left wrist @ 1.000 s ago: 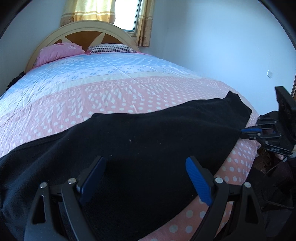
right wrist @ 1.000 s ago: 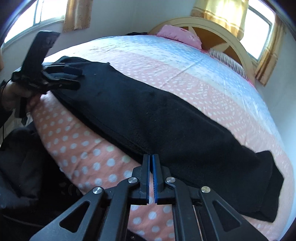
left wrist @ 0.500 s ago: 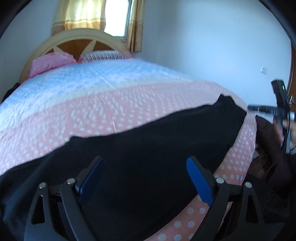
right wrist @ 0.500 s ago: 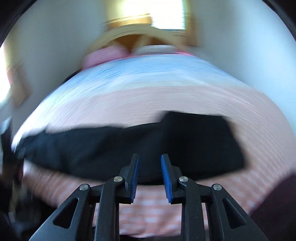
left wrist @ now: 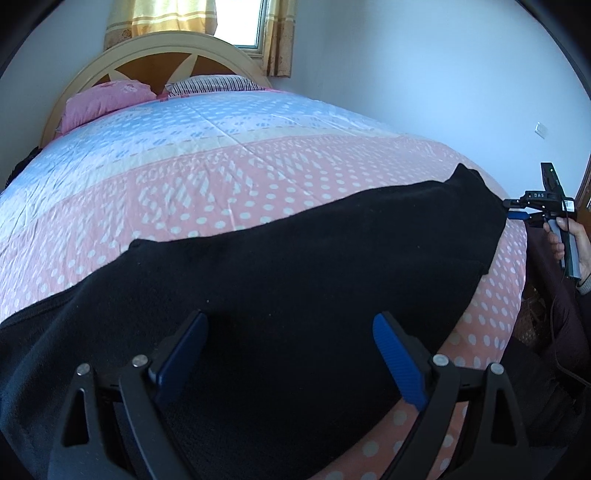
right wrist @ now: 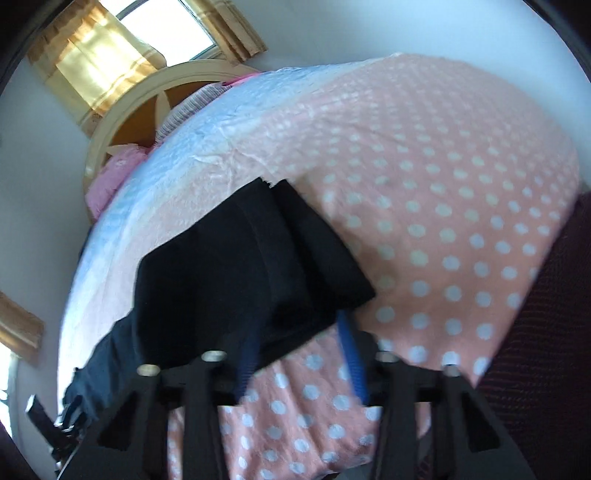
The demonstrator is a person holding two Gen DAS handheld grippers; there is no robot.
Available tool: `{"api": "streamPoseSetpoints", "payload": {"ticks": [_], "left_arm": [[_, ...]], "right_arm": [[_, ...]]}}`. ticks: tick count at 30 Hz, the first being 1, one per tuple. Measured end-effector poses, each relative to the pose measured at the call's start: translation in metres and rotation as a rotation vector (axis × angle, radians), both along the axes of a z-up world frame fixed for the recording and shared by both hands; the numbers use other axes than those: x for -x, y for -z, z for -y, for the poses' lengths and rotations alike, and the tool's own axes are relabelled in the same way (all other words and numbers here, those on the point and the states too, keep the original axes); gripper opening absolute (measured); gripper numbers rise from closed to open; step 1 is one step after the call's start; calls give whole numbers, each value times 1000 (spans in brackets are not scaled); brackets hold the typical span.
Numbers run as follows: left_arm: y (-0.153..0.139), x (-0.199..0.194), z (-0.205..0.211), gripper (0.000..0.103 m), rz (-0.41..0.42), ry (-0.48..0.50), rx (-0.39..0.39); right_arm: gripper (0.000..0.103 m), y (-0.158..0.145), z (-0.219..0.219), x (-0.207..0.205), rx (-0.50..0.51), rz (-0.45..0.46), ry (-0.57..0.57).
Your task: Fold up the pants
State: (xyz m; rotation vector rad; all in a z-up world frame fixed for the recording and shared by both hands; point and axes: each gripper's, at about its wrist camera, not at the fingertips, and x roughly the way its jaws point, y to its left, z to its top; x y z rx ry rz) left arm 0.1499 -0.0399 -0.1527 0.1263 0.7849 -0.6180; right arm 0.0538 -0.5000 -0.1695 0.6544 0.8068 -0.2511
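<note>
**Both tools open over the pants**

The black pants [left wrist: 295,280] lay in a long band across the near edge of the bed [left wrist: 229,173]. Your left tool [left wrist: 288,354] hovered wide above them. Your right tool [right wrist: 299,350], at 3 o'clock, stood parted at the pants' end. They looked soft, thick and limp; pinch both layers at the corners.

Your pants [left wrist: 295,266] lie stretched across the foot of the bed [left wrist: 229,158], along its near edge. The pillows [left wrist: 107,101] sit at the far end of the bed, against the headboard [left wrist: 162,48], with the window [left wrist: 236,22] behind it. Your left gripper [left wrist: 291,354] hangs over the pants near the bed's edge, jaws spread. Your right gripper [right wrist: 299,354] is at the pants' end, straddling its corner.
</note>
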Motion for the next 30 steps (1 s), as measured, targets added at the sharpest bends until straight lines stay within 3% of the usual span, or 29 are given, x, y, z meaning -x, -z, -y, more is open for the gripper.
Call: {"api": "streamPoseSetpoints", "payload": {"ticks": [3, 10, 15, 19, 20, 21, 23, 26, 28, 30], "left_arm": [[1, 0, 0, 96, -3, 8, 0], [1, -1, 2, 97, -6, 14, 1], [3, 1, 5, 102, -6, 30, -17], [3, 2, 7, 103, -4, 37, -31], [3, 2, 7, 103, -4, 38, -33], [4, 2, 7, 103, -3, 38, -33], [3, 3, 5, 103, 0, 38, -29], [3, 4, 5, 103, 6, 34, -28], [3, 4, 6, 103, 7, 35, -32], [3, 5, 6, 103, 8, 35, -30]], "right_arm": [[7, -5, -2, 0, 18, 27, -14], [5, -42, 6, 15, 150, 85, 48], [6, -9, 22, 7, 117, -30, 48], [6, 0, 26, 7, 106, -25, 53], [9, -2, 27, 7, 108, -26, 56], [25, -5, 27, 8, 125, -39, 79], [41, -15, 26, 12, 197, -51, 138], [41, -41, 10, 15, 307, 7, 153], [41, -55, -8, 10, 331, 74, 91], [41, -65, -33, -5, 295, 157, -44]]}}
